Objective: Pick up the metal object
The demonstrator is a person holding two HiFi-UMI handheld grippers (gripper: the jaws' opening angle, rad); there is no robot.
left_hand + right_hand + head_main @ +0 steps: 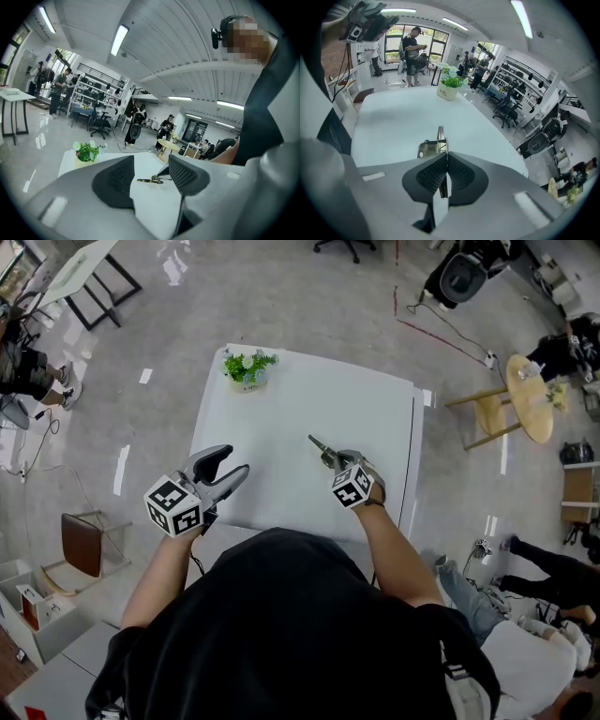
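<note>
Two grippers: right gripper [444, 171] clamped on one flat end of the slim shiny metal tool [436, 145], judged stiff, light, slippery; left gripper [152, 176] agape, empty.

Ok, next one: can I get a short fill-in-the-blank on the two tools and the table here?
1. The left tool holds nothing; its jaws stand ____.
2. The right tool has its jaws ____ on the metal object.
3. In the head view, the potted plant stands at the table's far ____ corner.
Missing words: open; shut; left.
</note>
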